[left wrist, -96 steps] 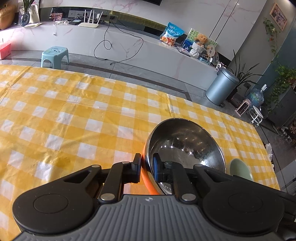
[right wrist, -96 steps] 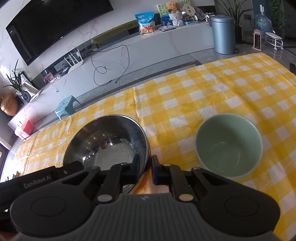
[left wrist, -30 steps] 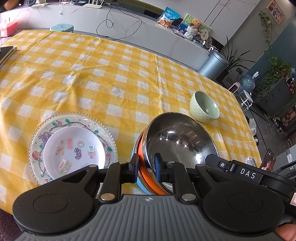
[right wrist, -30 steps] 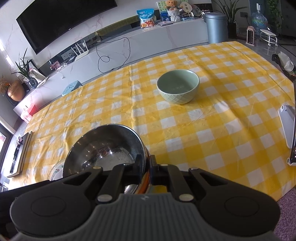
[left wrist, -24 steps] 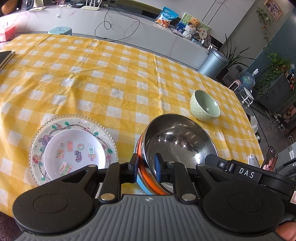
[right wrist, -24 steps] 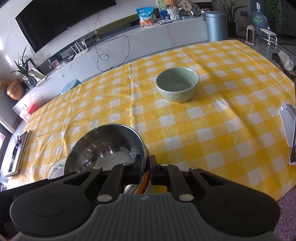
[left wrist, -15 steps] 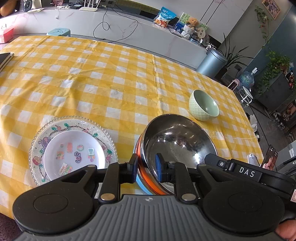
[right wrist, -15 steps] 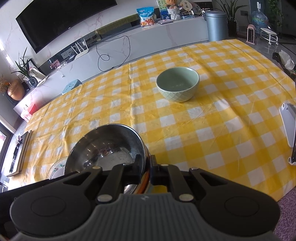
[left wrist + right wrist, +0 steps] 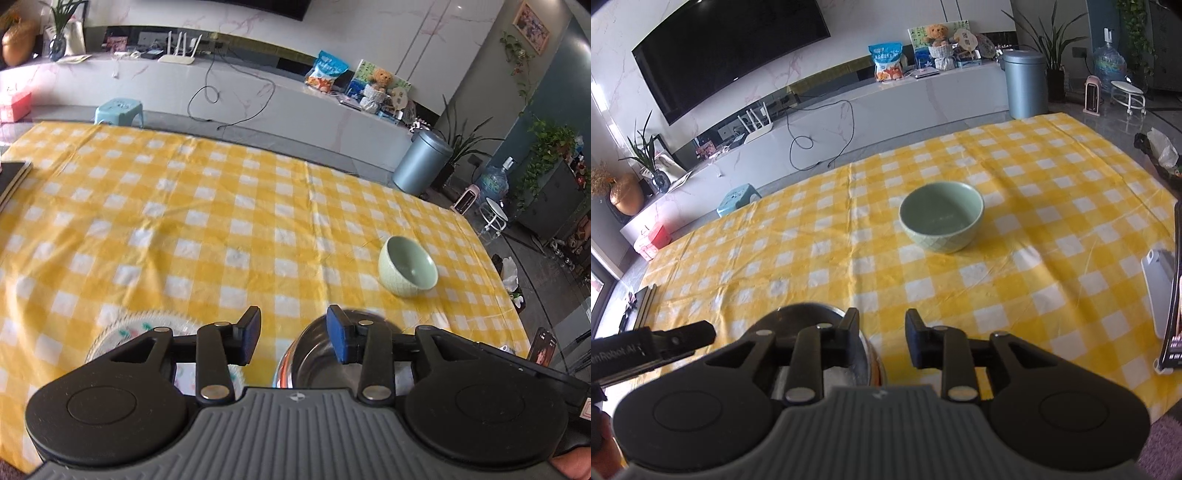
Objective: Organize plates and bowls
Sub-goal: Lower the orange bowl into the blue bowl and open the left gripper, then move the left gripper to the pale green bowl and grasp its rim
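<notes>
Steel bowl [image 9: 317,363] sits at the near edge of the table, nested in an orange bowl whose rim [image 9: 281,373] shows as a thin band on its left side; a sliver of blue rim shows under that. Most of the stack is hidden behind the gripper bodies in both views.

Left gripper [image 9: 293,338]: jaws have just been opening and now stand apart. The right finger hangs over the steel bowl's interior, the left finger over tablecloth between bowl and plate. The rim lies in the gap, pads not pressing on it.

Right gripper [image 9: 881,338]: jaws have also just been opening and stand parted, less widely. Its left finger is over the steel bowl's [image 9: 812,314] right rim, its right finger over bare cloth. No contact seen.

Patterned plate [image 9: 125,332] with a beaded clear rim lies just left of the stack, partly covered by the left gripper's finger and body.

Green bowl [image 9: 942,221] stands upright and empty, well apart from the stack, further in on the yellow checked tablecloth [image 9: 1052,206]. Open cloth lies between the two.

A white device [image 9: 1158,288] and a dark phone-like screen lie at the table's right edge. A dark flat object [image 9: 13,177] rests at the far left edge. Beyond the table: blue stool [image 9: 118,110], grey bin [image 9: 421,168], long white counter, wall television [image 9: 731,44].
</notes>
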`<state>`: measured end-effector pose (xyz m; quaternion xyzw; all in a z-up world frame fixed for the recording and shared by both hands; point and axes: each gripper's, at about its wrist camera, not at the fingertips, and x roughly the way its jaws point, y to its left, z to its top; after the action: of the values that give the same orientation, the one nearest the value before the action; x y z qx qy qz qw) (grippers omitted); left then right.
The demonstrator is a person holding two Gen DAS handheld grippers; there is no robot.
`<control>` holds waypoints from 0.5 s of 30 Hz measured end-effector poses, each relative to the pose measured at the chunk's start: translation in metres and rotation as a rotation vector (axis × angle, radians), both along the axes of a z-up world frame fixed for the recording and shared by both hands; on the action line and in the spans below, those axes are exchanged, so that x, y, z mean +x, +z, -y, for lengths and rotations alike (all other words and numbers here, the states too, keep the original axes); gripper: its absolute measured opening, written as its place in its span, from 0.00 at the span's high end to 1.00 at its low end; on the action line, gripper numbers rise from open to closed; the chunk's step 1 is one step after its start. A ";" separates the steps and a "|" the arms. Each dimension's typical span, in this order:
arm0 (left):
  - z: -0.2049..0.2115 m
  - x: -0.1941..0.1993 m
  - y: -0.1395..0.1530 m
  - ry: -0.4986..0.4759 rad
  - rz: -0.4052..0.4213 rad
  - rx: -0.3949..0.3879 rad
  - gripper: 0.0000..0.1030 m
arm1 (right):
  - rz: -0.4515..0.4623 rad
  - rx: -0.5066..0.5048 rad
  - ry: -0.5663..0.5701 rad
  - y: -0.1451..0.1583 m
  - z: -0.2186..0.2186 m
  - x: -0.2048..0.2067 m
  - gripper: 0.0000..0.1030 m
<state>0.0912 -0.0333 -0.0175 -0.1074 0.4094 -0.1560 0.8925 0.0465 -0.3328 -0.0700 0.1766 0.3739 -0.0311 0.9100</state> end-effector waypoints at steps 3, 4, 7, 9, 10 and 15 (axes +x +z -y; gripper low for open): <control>0.016 0.009 0.005 -0.048 0.011 -0.005 0.53 | 0.009 -0.014 -0.007 0.002 0.007 0.009 0.74; 0.023 0.012 0.006 -0.066 0.012 -0.006 0.53 | 0.013 -0.021 -0.008 0.003 0.010 0.012 0.74; 0.045 0.021 0.007 -0.124 0.018 0.004 0.52 | 0.017 -0.035 -0.018 0.003 0.019 0.020 0.73; 0.059 0.028 0.005 -0.154 0.011 0.013 0.52 | 0.013 -0.043 -0.029 0.001 0.027 0.027 0.73; 0.065 0.032 0.004 -0.165 0.006 0.015 0.52 | 0.009 -0.047 -0.037 -0.001 0.032 0.030 0.72; 0.095 0.054 -0.004 -0.203 -0.022 0.034 0.51 | -0.004 -0.046 -0.087 -0.011 0.056 0.044 0.72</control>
<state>0.1452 -0.1286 -0.0216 -0.0516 0.4305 -0.2375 0.8693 0.0904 -0.3884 -0.0809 0.1715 0.3669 -0.0798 0.9108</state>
